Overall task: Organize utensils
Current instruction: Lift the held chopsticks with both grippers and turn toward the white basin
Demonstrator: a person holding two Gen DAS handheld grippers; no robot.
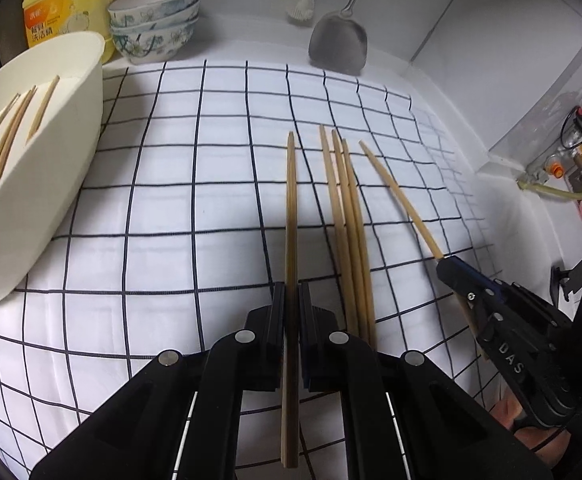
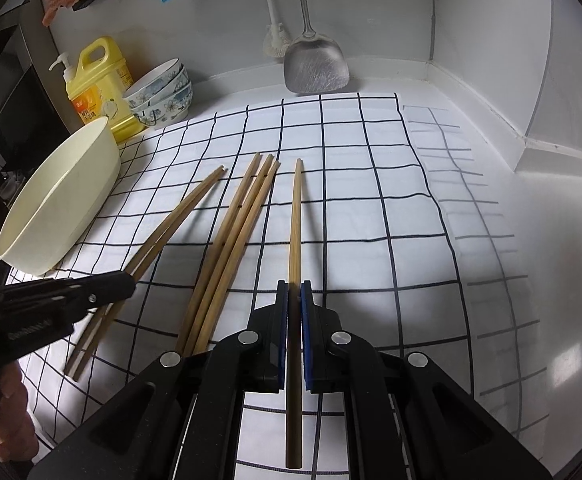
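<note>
Left gripper (image 1: pixel 291 300) is clamping a thin bamboo chopstick pair (image 1: pixel 291 208); right gripper (image 2: pixel 294 296) is clamping one chopstick (image 2: pixel 295 220). Light, stiff, slippery; mid-shaft grip looks safest.

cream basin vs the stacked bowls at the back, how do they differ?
The basin is plain cream; the stacked bowls carry a blue floral print. The basin is a single vessel tipped on the checked cloth; the bowls are nested behind the cloth. The basin holds chopsticks; the top bowl looks empty. Both are open-topped.
</note>
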